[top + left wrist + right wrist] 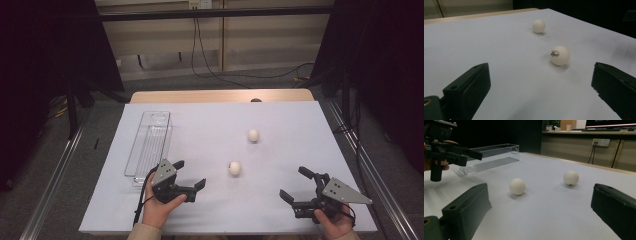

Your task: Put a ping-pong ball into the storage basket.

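Two white balls lie on the white table sheet (280,120): a near ball (234,168) with small print (559,55) and a far ball (253,135) behind it (538,26). A long clear plastic tray (148,145) stands empty at the left (491,157). My left gripper (190,173) is open at the front left, just right of the tray's near end, its jaws aimed at the near ball (517,186). My right gripper (292,182) is open at the front right, facing both balls, with the far ball (571,178) to the right. Neither gripper holds anything.
The sheet's front edge runs just under both hands. A wooden table strip (220,95) shows beyond the sheet's far edge. Metal rails (55,170) flank the table, and cables (210,70) lie on the floor behind it. In the right gripper view the left gripper (472,158) hovers by the tray.
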### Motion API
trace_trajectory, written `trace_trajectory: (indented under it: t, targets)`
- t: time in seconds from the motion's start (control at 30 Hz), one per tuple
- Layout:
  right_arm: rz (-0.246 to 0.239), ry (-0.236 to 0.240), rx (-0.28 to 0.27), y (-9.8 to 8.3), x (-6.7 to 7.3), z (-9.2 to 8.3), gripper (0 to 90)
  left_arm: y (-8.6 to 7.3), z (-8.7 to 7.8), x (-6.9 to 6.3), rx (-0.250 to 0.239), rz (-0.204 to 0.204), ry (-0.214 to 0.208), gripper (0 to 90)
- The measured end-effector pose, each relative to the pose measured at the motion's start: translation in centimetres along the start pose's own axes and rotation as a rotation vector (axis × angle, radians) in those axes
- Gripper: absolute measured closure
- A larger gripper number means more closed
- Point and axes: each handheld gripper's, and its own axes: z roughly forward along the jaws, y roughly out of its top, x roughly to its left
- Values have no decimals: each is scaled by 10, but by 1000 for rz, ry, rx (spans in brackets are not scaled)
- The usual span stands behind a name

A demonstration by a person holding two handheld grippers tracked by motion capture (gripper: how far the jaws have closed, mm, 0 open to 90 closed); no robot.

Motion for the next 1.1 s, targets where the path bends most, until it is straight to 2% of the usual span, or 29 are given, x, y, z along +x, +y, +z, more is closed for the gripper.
trace_trajectory:
  t: [0.77, 1.1]
  targets:
    - [4, 2, -5, 0, 0, 0, 13, 4, 15, -4, 39, 7, -7, 25]
    - [0, 2, -4, 0, 0, 0, 13, 5, 19, -5, 38, 2, -6, 26]
